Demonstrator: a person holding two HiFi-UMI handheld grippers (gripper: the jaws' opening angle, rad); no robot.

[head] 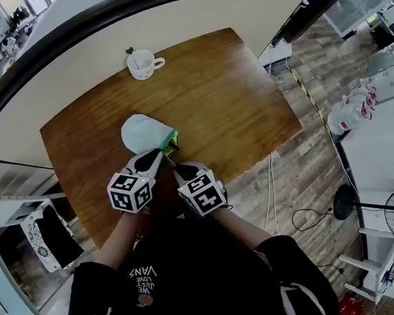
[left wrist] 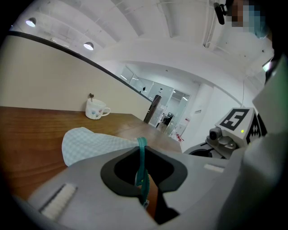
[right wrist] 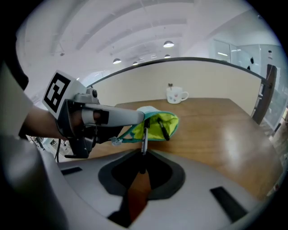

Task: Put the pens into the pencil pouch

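At the near edge of the brown wooden table (head: 233, 101), just in front of the person, a pale blue-green checked fabric pouch (head: 145, 132) lay with its open mouth turned toward the right. Its teal zipper rim (left wrist: 141, 148) was pinched between the closed jaws of the left gripper (left wrist: 142, 167), which came at the pouch from the near left and held the mouth agape so the yellow-green lining (right wrist: 155, 126) showed. The right gripper (right wrist: 143, 164) sat close beside the left one, on the near right of the pouch, pointing down toward its mouth. Its jaws were clamped on a slim dark pen with a silver section (right wrist: 144, 137), and the pen's far end met the pouch's rim. A second black pen (right wrist: 164, 129) lay inside against the lining. Far across the table stood a white ceramic mug (head: 143, 63), well apart from the pouch.
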